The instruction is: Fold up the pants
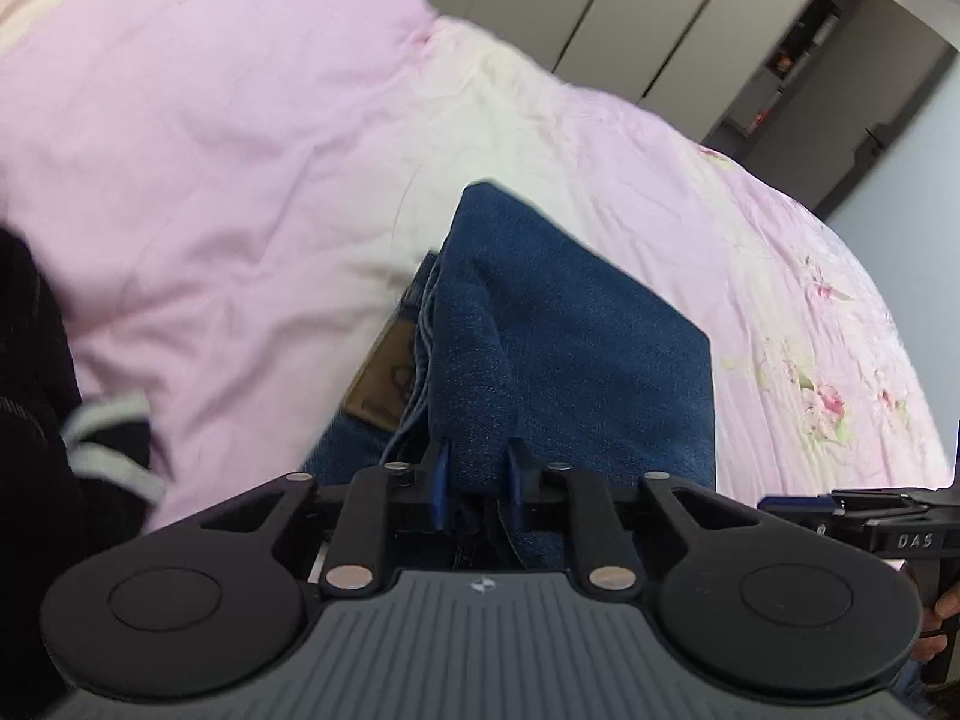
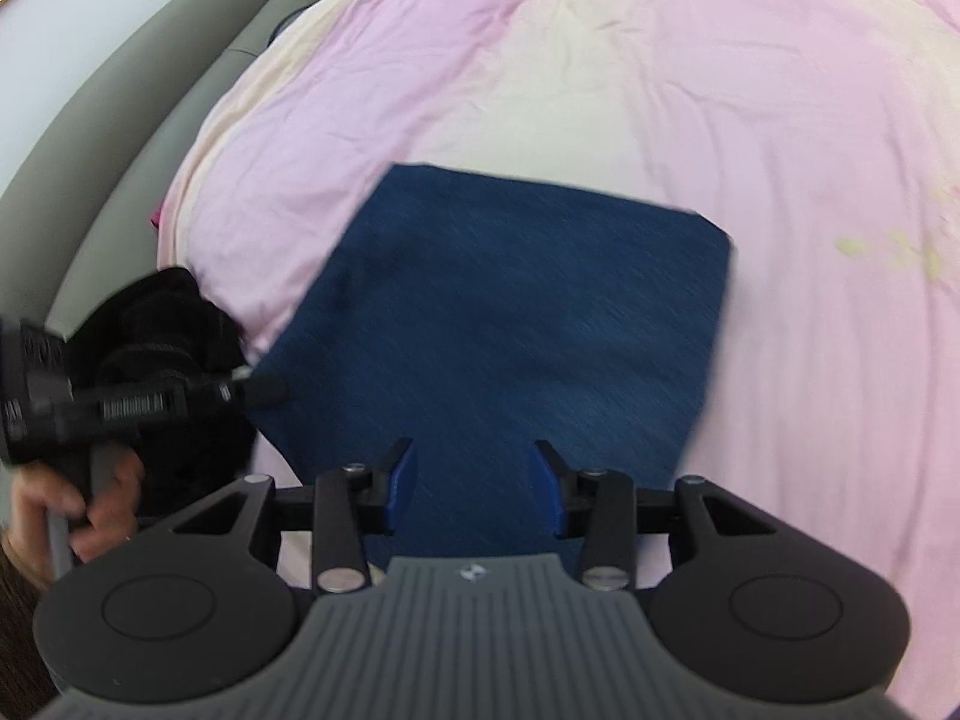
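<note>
The dark blue denim pants [image 1: 558,330] are lying folded into a thick bundle on the bed covered by a pink quilt with cream bands and a floral print [image 1: 210,150], and in the left wrist view the left gripper [image 1: 477,483] is pinching a raised fold of that denim, its blue-padded jaws drawn narrow with the cloth bunched between them. A brown leather waistband patch [image 1: 384,372] is showing at about 10 o'clock from those jaws, tucked under the upper layer. At 3 o'clock in the same view the tip of the right gripper [image 1: 798,504] is poking in from the edge. In the right wrist view the pants [image 2: 510,324] are appearing as a flat, roughly square blue panel, blurred by motion, spreading toward 12 o'clock from the right gripper [image 2: 477,489], whose jaws are standing wide with the near edge of the denim lying between the fingers; whether the pads are touching the cloth cannot be told. At 9 o'clock there the left gripper [image 2: 258,390] is reaching to the panel's left edge, with the person's left hand [image 2: 90,504] wrapping its handle beside a black garment [image 2: 180,348]. A grey padded headboard [image 2: 138,138] is curving along the bed at 10 o'clock.
</note>
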The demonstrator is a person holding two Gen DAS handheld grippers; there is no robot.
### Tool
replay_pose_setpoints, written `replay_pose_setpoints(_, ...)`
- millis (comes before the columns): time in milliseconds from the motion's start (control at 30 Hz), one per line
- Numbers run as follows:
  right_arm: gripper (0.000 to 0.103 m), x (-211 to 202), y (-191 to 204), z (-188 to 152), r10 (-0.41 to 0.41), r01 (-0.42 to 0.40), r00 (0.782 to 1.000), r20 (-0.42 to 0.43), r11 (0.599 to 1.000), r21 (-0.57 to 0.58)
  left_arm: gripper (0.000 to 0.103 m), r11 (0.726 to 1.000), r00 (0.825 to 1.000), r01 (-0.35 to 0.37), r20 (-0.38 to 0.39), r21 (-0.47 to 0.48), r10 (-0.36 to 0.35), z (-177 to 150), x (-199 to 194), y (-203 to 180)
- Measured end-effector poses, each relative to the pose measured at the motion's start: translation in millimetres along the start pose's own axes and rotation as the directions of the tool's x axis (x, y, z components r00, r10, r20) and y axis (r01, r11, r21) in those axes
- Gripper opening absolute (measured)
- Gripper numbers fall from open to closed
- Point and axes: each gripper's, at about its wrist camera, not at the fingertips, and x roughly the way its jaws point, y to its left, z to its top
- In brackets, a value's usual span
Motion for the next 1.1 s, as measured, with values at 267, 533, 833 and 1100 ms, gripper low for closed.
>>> replay_pose_setpoints(267,0.032,0,-9,-43,-0.036,0.035,0.999,-0.008,0.989,-0.144,0.016,0.969,0.990,-0.130,-0.030,0.208,0.139,9,-17,-31)
replay_pose_setpoints(533,0.028,33,-8,-66,-0.049,0.029,0.995,-0.087,0.976,-0.214,0.018,0.979,0.965,-0.177,-0.178,0.105,0.194,-14,53,33)
replay_pose_setpoints(833,0.026,60,-8,-71,-0.093,0.048,0.986,-0.137,0.952,-0.303,0.035,0.980,0.960,-0.160,-0.212,0.117,0.182,-26,67,53)
replay_pose_setpoints(1100,0.025,4,-19,-42,-0.114,0.086,0.991,-0.065,0.940,-0.330,0.043,0.952,0.972,-0.197,-0.080,0.233,0.221,10,1,30)
